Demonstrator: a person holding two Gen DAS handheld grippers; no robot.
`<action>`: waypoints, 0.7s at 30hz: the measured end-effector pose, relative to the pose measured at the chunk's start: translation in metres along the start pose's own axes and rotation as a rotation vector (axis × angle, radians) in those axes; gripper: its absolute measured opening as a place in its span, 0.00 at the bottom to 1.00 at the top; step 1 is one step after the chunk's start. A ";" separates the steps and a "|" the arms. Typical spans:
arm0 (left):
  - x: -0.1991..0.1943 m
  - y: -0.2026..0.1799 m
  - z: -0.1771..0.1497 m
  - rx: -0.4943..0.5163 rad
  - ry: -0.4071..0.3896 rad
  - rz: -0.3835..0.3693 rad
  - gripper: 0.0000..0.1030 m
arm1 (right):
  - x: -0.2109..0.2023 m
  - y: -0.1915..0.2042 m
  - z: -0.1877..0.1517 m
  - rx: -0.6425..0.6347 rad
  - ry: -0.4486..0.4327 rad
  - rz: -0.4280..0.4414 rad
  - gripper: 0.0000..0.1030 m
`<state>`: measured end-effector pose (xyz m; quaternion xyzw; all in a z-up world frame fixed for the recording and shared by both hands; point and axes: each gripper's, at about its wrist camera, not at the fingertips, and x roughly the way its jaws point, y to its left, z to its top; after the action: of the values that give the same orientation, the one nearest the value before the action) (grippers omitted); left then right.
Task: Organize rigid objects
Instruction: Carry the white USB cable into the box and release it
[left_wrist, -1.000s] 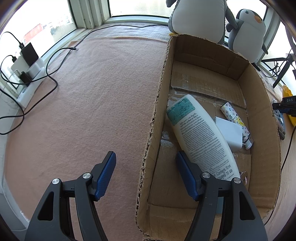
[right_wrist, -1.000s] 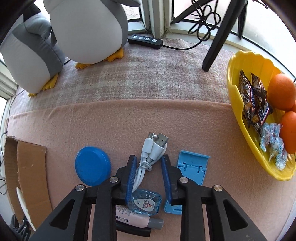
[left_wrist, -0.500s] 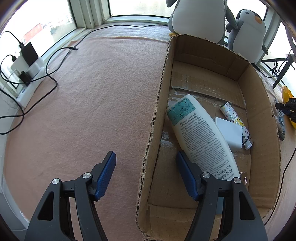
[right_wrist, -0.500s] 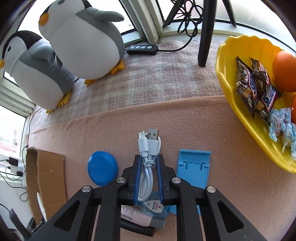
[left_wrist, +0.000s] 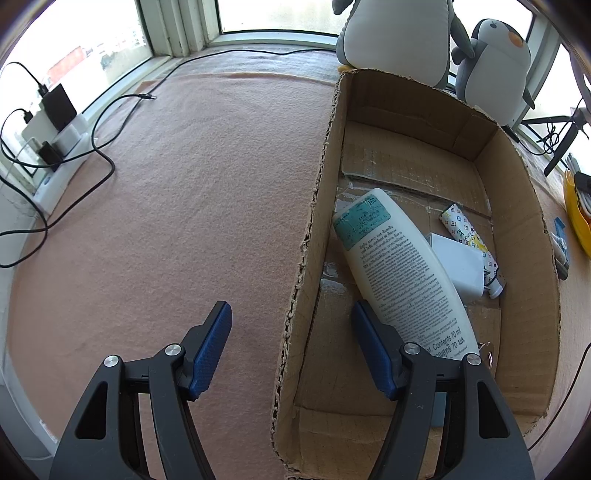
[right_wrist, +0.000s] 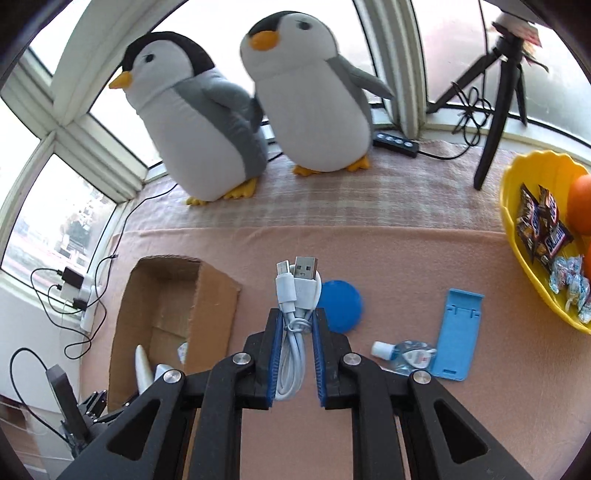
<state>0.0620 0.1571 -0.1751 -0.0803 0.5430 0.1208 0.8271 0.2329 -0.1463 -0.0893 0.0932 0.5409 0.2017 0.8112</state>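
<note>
Now my right gripper (right_wrist: 294, 325) clenches the coiled white cable (right_wrist: 295, 314), while my left gripper (left_wrist: 291, 332) straddles the cardboard box (left_wrist: 517, 177) wall, released.

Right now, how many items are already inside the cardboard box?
3 visible in the cardboard box: a white bottle lying near the left wall, a white block beside it, and a patterned tube to the right. The gripper may hide more.

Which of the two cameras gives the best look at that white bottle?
The left wrist view. The white bottle lies label up in the box, seen nearly whole, only its bottom end behind a finger. The right wrist view shows just a white sliver of it over the box's edge.
</note>
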 end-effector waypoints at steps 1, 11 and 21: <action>0.000 0.000 0.000 0.000 -0.001 0.000 0.67 | 0.001 0.011 -0.001 -0.021 0.003 0.013 0.14; -0.001 -0.002 -0.002 0.001 -0.007 0.002 0.67 | 0.026 0.097 -0.018 -0.184 0.054 0.072 0.14; -0.002 -0.002 -0.002 0.003 -0.008 0.003 0.67 | 0.055 0.142 -0.034 -0.267 0.092 0.074 0.14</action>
<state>0.0600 0.1540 -0.1742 -0.0780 0.5401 0.1216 0.8291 0.1882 0.0029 -0.0962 -0.0049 0.5421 0.3058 0.7827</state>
